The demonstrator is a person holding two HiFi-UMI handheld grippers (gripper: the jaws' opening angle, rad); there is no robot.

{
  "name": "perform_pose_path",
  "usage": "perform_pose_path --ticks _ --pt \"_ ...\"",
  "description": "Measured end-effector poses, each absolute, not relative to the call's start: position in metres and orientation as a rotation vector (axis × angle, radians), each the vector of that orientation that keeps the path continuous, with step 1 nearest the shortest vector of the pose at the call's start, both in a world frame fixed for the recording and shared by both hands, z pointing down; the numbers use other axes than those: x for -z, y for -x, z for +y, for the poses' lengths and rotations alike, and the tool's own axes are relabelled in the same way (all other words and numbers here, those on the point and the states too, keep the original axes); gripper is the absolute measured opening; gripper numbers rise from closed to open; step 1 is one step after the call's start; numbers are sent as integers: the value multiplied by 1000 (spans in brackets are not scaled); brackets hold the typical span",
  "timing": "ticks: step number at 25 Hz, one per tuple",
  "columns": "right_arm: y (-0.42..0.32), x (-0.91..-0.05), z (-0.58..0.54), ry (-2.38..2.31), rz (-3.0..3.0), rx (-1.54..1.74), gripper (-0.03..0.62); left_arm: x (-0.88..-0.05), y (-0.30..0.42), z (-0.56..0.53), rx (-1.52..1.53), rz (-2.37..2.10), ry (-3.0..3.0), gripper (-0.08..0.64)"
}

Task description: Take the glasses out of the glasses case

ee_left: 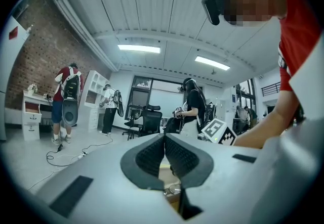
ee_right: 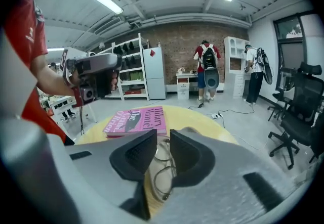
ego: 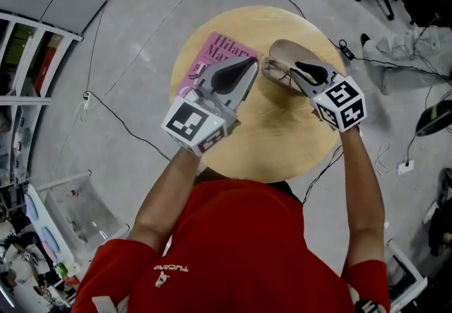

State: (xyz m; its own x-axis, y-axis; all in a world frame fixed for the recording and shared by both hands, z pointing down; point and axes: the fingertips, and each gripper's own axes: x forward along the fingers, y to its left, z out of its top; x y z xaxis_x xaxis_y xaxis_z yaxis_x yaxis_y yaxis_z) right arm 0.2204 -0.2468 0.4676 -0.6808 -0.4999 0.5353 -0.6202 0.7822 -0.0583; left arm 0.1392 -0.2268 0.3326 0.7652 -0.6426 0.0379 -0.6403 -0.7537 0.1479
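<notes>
The wire-framed glasses (ego: 274, 73) lie on the round wooden table (ego: 282, 142), just in front of the open tan glasses case (ego: 286, 49). My right gripper (ego: 296, 66) hangs tilted down over them, jaws open. In the right gripper view the glasses (ee_right: 163, 172) show through the gap of the right gripper (ee_right: 163, 149), with no pad touching them. My left gripper (ego: 247, 64) is level beside the glasses, over the edge of a pink book (ego: 205, 57). In its own view the left gripper (ee_left: 165, 152) is shut with nothing between the pads.
The pink book (ee_right: 134, 119) lies on the table's left half. Cables (ego: 127, 117) trail over the grey floor around the table. Office chairs (ee_right: 298, 117) stand to the right, shelves (ego: 28, 57) to the left. Several people (ee_left: 66, 101) stand further off in the room.
</notes>
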Motion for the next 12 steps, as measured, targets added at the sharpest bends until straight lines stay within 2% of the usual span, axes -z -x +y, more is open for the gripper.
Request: perform_pose_path --ticks 6,12 --pt "-211 -517 -254 -657 -2339 -381 144 -347 -134 -238 -1 -1004 -2782 10" --pt "-212 -553 -255 -565 -2225 -422 169 -359 -130 -245 0 -983 -2764 10"
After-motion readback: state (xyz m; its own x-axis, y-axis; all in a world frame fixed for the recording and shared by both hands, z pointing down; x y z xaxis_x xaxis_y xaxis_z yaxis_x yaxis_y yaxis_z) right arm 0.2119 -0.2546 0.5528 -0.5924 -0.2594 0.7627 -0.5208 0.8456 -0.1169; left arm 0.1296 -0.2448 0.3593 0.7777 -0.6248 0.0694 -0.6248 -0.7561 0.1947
